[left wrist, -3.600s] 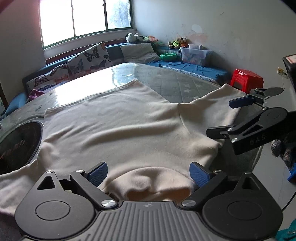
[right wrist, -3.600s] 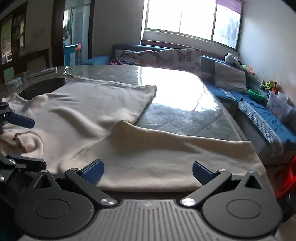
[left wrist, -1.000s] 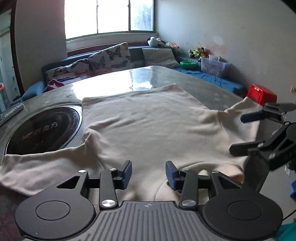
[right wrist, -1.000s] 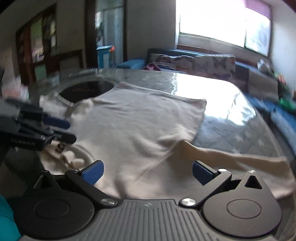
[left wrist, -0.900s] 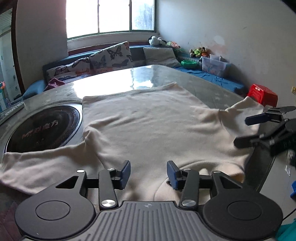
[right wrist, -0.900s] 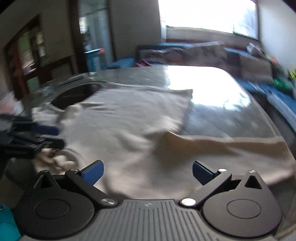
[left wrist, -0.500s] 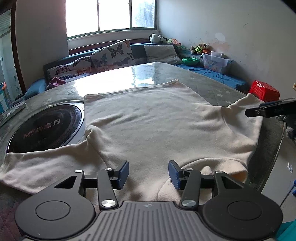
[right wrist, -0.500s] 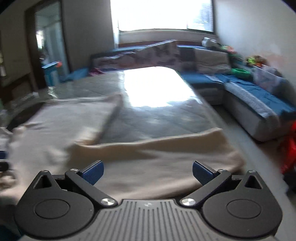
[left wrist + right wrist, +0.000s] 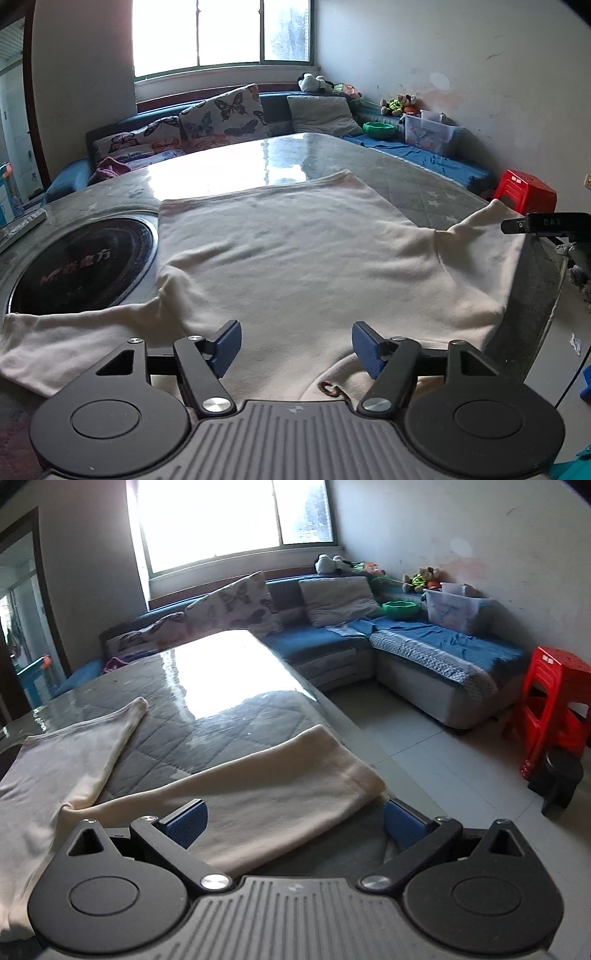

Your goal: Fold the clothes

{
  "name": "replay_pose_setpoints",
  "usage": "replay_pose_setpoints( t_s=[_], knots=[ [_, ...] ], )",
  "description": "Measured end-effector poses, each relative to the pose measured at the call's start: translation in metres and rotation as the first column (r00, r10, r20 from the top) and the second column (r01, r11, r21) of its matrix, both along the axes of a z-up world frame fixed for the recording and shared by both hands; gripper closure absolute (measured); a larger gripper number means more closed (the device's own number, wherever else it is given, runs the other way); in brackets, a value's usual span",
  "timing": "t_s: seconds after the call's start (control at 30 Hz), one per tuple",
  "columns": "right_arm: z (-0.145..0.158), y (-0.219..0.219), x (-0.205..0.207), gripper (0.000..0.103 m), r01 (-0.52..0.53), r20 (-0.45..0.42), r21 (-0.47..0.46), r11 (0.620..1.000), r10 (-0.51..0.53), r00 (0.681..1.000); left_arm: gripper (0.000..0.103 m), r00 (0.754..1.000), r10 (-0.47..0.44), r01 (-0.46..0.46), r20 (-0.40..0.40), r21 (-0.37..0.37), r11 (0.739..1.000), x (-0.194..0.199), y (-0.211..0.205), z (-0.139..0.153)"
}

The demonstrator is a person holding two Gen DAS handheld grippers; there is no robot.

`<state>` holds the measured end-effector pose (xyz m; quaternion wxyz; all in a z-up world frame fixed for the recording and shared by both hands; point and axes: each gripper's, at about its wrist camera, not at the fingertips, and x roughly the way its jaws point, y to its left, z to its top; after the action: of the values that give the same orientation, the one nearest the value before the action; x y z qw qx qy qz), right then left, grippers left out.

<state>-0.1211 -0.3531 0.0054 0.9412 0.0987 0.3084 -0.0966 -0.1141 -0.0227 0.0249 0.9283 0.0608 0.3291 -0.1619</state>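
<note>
A cream long-sleeved top (image 9: 295, 258) lies spread flat on the grey quilted table (image 9: 417, 184), collar nearest me. My left gripper (image 9: 295, 349) is open and empty, hovering just above the collar edge. Its left sleeve (image 9: 66, 332) runs out to the left below the round cooktop. My right gripper (image 9: 293, 821) is open and empty, straddling the right sleeve's cuff end (image 9: 280, 779) at the table's right edge. Only one right finger (image 9: 543, 222) shows in the left wrist view, beside that sleeve (image 9: 487, 236).
A round black induction cooktop (image 9: 81, 258) is set into the table at left. A blue corner sofa (image 9: 424, 653) with cushions lines the far wall. A red plastic stool (image 9: 554, 709) and a dark object stand on the floor at right.
My left gripper's jaws have opened wider over the collar. My right gripper has swung right, away from the body of the top, to the end of the right sleeve.
</note>
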Motion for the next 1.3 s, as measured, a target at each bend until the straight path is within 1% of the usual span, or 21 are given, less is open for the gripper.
replay_pose_setpoints(
  t_s=[0.03,0.1,0.17,0.27,0.33,0.5,0.57,0.7,0.8,0.83,0.87,0.97,1.0,1.03,1.07,1.1,1.13,1.17,1.23,1.27,1.3],
  knots=[
    [0.0,0.0,0.001,0.0,0.0,-0.001,-0.006,1.0,0.0,1.0,0.034,1.0,0.003,-0.003,-0.005,0.002,1.0,0.001,0.0,-0.001],
    [0.001,0.005,0.001,0.006,0.016,0.008,-0.029,0.999,-0.016,1.0,0.034,1.0,0.01,-0.01,-0.015,0.006,1.0,0.003,-0.001,-0.004],
    [0.008,0.013,-0.001,0.006,0.006,0.036,-0.056,0.998,-0.004,0.999,0.034,1.0,0.008,-0.008,-0.008,-0.001,1.0,0.004,0.0,-0.002],
    [0.018,0.028,0.004,0.006,-0.076,0.048,-0.056,0.996,0.078,0.996,0.034,1.0,0.015,-0.015,0.011,0.004,1.0,0.01,0.002,0.002],
    [0.023,0.04,0.009,0.006,-0.138,0.048,-0.035,0.99,0.139,0.989,0.034,0.999,0.041,-0.041,0.02,0.013,0.999,0.02,0.006,0.003],
    [0.029,0.071,0.038,0.007,-0.295,0.016,0.014,0.955,0.294,0.956,0.036,0.991,0.132,-0.132,0.022,0.012,0.991,0.064,0.026,0.011],
    [0.028,0.085,0.057,0.01,-0.349,-0.014,0.029,0.936,0.35,0.937,0.041,0.984,0.177,-0.177,0.008,0.012,0.984,0.086,0.035,0.013],
    [0.024,0.103,0.09,0.016,-0.407,-0.06,0.052,0.912,0.41,0.91,0.05,0.973,0.231,-0.231,-0.014,0.029,0.973,0.123,0.048,0.01],
    [0.02,0.112,0.109,0.026,-0.436,-0.091,0.078,0.897,0.442,0.893,0.057,0.969,0.245,-0.243,-0.044,0.034,0.969,0.144,0.053,0.003],
    [0.018,0.114,0.113,0.029,-0.441,-0.1,0.081,0.894,0.447,0.889,0.063,0.968,0.246,-0.244,-0.047,0.038,0.969,0.147,0.054,0.001],
    [0.017,0.117,0.117,0.03,-0.447,-0.105,0.077,0.891,0.453,0.886,0.064,0.968,0.248,-0.246,-0.05,0.041,0.968,0.15,0.054,-0.002],
    [0.015,0.126,0.121,0.034,-0.459,-0.114,0.041,0.888,0.46,0.88,0.079,0.973,0.227,-0.225,-0.034,0.047,0.973,0.152,0.05,-0.004],
    [0.015,0.128,0.122,0.034,-0.46,-0.116,0.032,0.887,0.46,0.88,0.088,0.975,0.218,-0.216,-0.03,0.049,0.975,0.152,0.048,-0.005],
    [0.014,0.13,0.123,0.035,-0.463,-0.119,0.019,0.886,0.461,0.879,0.094,0.976,0.216,-0.215,-0.022,0.058,0.975,0.153,0.047,-0.006],
    [0.014,0.133,0.123,0.039,-0.466,-0.121,0.004,0.885,0.463,0.878,0.096,0.975,0.22,-0.219,-0.011,0.071,0.973,0.153,0.045,-0.006],
    [0.013,0.135,0.125,0.04,-0.469,-0.124,-0.008,0.883,0.464,0.877,0.1,0.975,0.223,-0.222,-0.001,0.085,0.971,0.154,0.044,-0.007],
    [0.013,0.138,0.127,0.041,-0.471,-0.126,-0.018,0.882,0.466,0.876,0.1,0.973,0.233,-0.232,0.004,0.095,0.968,0.156,0.043,-0.007],
    [0.013,0.14,0.13,0.049,-0.474,-0.127,-0.031,0.88,0.467,0.875,0.101,0.969,0.247,-0.247,0.005,0.102,0.964,0.159,0.044,-0.008],
    [0.013,0.144,0.136,0.056,-0.474,-0.125,-0.04,0.88,0.466,0.876,0.101,0.963,0.268,-0.267,0.001,0.093,0.959,0.163,0.049,-0.01],
    [0.014,0.145,0.141,0.066,-0.473,-0.126,-0.038,0.88,0.466,0.876,0.101,0.962,0.274,-0.273,0.001,0.087,0.958,0.164,0.051,-0.01],
    [0.014,0.146,0.146,0.068,-0.473,-0.127,-0.036,0.881,0.465,0.876,0.101,0.961,0.277,-0.276,0.003,0.086,0.957,0.165,0.052,-0.01]
  ],
)
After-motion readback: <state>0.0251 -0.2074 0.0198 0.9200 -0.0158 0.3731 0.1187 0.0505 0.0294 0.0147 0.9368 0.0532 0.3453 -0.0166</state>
